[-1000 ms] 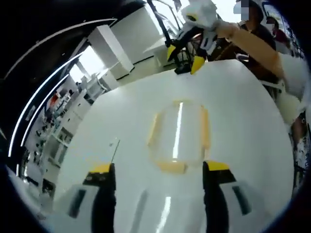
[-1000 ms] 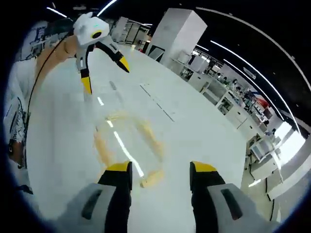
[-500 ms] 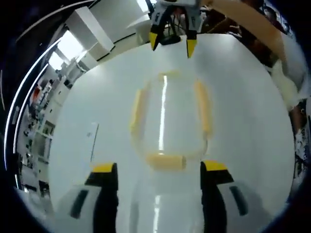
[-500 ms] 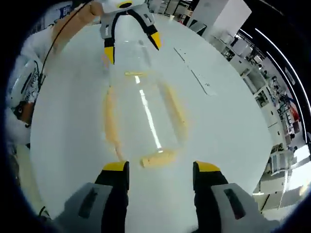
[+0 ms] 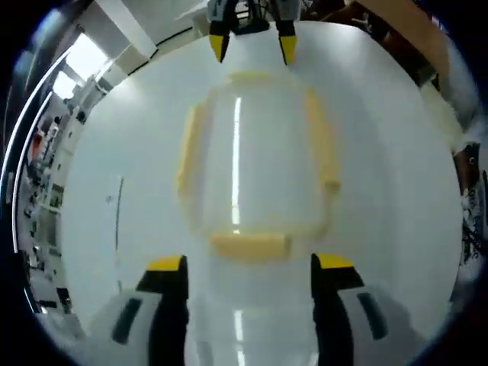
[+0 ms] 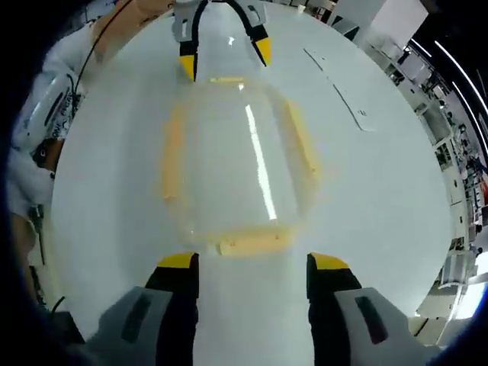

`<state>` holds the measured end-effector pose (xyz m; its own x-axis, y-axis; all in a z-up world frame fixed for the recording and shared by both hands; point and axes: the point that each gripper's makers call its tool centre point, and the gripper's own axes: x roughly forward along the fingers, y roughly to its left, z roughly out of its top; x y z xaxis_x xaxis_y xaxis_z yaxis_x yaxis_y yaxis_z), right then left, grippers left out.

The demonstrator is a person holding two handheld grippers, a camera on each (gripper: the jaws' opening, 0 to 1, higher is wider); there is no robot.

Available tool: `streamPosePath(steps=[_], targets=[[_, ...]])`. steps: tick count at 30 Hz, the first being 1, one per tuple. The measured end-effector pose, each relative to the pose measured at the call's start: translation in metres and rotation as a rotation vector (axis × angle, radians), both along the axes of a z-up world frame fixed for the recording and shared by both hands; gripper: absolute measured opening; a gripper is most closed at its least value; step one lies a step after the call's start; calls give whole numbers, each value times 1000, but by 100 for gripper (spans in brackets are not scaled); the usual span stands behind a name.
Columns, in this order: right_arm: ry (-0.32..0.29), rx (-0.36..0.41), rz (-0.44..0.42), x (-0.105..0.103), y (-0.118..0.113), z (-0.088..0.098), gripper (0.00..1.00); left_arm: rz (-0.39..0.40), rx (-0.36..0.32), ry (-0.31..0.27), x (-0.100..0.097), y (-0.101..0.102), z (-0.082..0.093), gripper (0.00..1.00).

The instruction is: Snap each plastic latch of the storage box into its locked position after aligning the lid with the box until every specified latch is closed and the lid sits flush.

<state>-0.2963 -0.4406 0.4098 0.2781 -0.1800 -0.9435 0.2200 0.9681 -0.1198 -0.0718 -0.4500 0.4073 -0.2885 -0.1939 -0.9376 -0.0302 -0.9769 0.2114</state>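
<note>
Two sets of tongs, facing each other across clear storage box [image 5: 252, 164] on white bench [image 5: 381, 229]. Left tongs [image 5: 248, 267] spread wide, nothing held, hovering just short of near yellow latch [image 5: 250, 245]. Right tongs [image 6: 250, 267] likewise wide open and empty, close to opposite latch [image 6: 252, 242]. Box walls nearly invisible, blurred; whether latches were snapped shut, impossible to tell. Person's arm [image 6: 122, 27] cut off at edge.

Left gripper [image 5: 248, 268]: two black jaws capped in yellow, carried on pale grey housings with dark oblong slots. Right gripper [image 6: 253, 267]: built alike, black jaws, yellow caps, grey slotted shoulders. In the right gripper view the left gripper's white body and a thin black cable [image 6: 97, 47] are seen.
</note>
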Motion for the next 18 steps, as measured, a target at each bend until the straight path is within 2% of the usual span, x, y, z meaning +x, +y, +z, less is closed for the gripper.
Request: streamPosePath(steps=[5, 7, 9, 12, 16, 18], targets=[[-37, 52, 2, 4, -3, -11, 55, 1, 16, -1, 0, -6, -1, 61], [-57, 65, -1, 7, -1, -12, 55, 37, 107, 32, -1, 2, -3, 55], [-63, 65, 9, 9, -3, -12, 55, 23, 108, 31, 0, -1, -6, 55], [-72, 91, 11, 13, -1, -13, 54, 35, 125, 63, -1, -5, -4, 57], [-93, 114, 23, 21, 4, -14, 55, 54, 202, 106, 0, -1, -7, 54], [-86, 116, 36, 25, 7, -16, 55, 34, 202, 107, 1, 1, -6, 54]])
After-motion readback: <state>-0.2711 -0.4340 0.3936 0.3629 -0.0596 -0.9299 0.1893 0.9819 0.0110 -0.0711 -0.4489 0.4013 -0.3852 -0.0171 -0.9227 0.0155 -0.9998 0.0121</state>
